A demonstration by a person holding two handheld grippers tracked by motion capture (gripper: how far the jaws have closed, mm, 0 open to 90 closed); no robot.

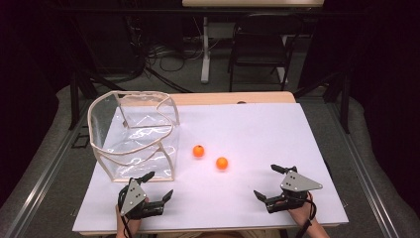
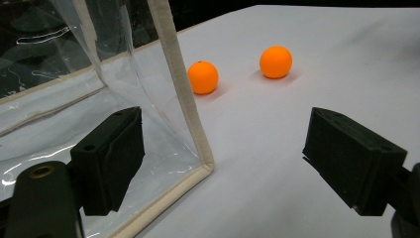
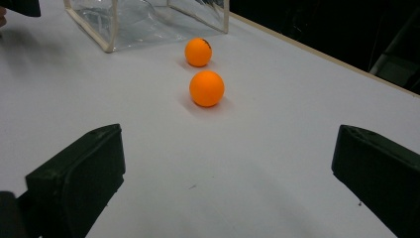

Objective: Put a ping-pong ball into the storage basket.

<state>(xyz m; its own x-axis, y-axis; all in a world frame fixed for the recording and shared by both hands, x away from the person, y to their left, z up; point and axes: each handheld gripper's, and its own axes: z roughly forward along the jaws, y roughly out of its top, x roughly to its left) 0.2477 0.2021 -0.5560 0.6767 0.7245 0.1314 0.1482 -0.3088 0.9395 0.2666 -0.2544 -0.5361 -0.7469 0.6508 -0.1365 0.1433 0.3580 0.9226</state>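
Observation:
Two orange balls lie on the white table top (image 1: 257,129). One ball (image 1: 198,150) (image 2: 203,77) (image 3: 198,52) rests close to the right side of a clear plastic bag with beige trim (image 1: 105,163) (image 2: 184,99) (image 3: 110,25), which stands open at the left. The other ball (image 1: 222,162) (image 2: 276,62) (image 3: 206,88) lies a little right of and nearer than the first. My left gripper (image 1: 159,185) (image 2: 225,134) is open just in front of the bag's near right corner. My right gripper (image 1: 265,180) (image 3: 228,148) is open too, facing the balls from the right. Neither holds anything.
The table top's wooden far edge (image 1: 233,97) shows beyond the white sheet. A dark chair (image 1: 260,47) and a white table leg (image 1: 205,49) stand on the floor behind. Open white surface lies right of the balls and between the grippers.

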